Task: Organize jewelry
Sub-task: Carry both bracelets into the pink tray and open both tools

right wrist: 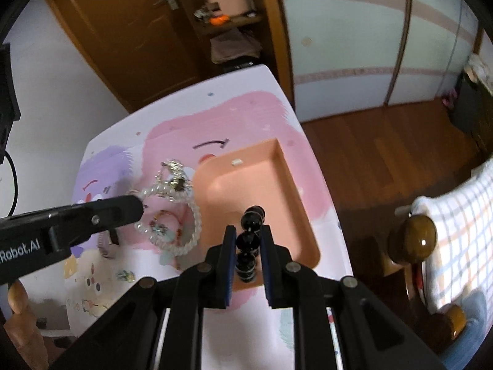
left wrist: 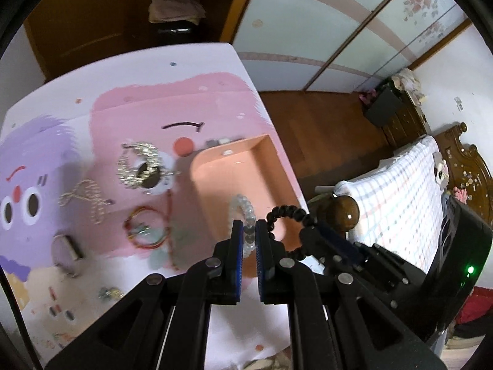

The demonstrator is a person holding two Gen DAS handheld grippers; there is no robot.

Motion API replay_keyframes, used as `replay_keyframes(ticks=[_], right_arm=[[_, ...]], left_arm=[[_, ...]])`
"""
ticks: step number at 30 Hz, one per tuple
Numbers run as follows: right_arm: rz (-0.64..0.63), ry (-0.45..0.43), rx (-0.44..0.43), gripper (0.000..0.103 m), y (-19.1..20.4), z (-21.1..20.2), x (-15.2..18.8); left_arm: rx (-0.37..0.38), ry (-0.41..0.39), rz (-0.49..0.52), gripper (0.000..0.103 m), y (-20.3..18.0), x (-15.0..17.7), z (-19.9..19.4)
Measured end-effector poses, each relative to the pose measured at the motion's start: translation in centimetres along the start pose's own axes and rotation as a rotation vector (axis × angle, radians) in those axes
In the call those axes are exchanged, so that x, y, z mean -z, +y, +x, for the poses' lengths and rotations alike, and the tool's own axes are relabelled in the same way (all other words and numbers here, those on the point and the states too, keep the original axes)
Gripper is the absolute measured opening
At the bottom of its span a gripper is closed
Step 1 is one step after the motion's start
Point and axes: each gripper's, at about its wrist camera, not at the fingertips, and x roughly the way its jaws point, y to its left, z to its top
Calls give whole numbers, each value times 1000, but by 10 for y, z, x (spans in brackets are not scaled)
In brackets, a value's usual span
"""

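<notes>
both jaws clamped: left on clear bead bracelet (left wrist: 246, 215), right on black bead bracelet (right wrist: 248, 243).

Wooden floor (left wrist: 323, 123), sliding wardrobe doors (left wrist: 308, 30), checked bedspread (left wrist: 400, 191).

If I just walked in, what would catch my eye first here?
Two bracelets held over a peach tray: the left hand-held gripper clamps a clear bead bracelet, the right hand-held gripper a black bead bracelet. More jewelry lies on the cartoon mat left of the tray.
</notes>
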Motion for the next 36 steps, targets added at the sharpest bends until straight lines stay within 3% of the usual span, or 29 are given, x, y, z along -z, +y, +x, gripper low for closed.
replay_keyframes(ticks=[8,17,25,28,30,31,36], right_arm=[[47,11,19,15,-21,17,5],[62,26,20,15,-27,28,10],[45,28,19,16,-19,35,17],[51,20,23,16,-18,36,18],[48,16,45,16,-16,36,18],[46,19,47,16,-16,38,18],[72,56,19,31,-15,46,19]], left_arm=[[-2,42,44,5,-15,2,43],[-19,75,40,7,-6,9,74],[-107,45,34,35,5,18,76],[-156,14,25,55,13,21,70],[-203,-11,7,78,20,24,64],[-211,-24,-3,82,24,24,61],[-235,-56,-45,86,42,32,48]])
